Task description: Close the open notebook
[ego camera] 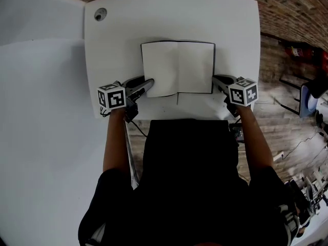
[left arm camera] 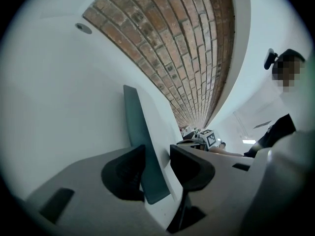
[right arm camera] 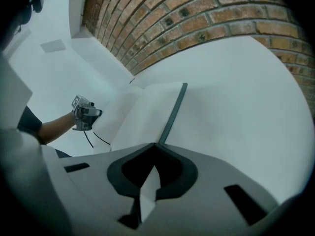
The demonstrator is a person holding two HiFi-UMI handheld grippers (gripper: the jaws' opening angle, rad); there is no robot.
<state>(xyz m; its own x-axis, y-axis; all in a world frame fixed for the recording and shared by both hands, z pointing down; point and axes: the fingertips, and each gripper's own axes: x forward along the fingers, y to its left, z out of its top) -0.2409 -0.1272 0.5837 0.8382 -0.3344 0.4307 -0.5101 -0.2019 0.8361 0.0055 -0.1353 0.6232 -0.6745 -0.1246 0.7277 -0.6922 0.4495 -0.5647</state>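
The left claw (left arm camera: 156, 157) is seemingly clamped on the left cover of the open notebook (ego camera: 178, 68), laid on the white table (ego camera: 128, 29) and pinched at its right edge by the right claw (right arm camera: 154, 149).

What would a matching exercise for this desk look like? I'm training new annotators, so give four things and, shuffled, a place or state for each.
Things
1. white-paged notebook with a dark cover
2. left gripper
3. right gripper
4. round grey port in the white table

Places and states
A. at the tabletop's far left corner
B. jaws almost together on a thin page corner
C. lying open, pages up
D. jaws wide, with cover and pages filling the gap

Pairs: 1-C, 2-D, 3-B, 4-A
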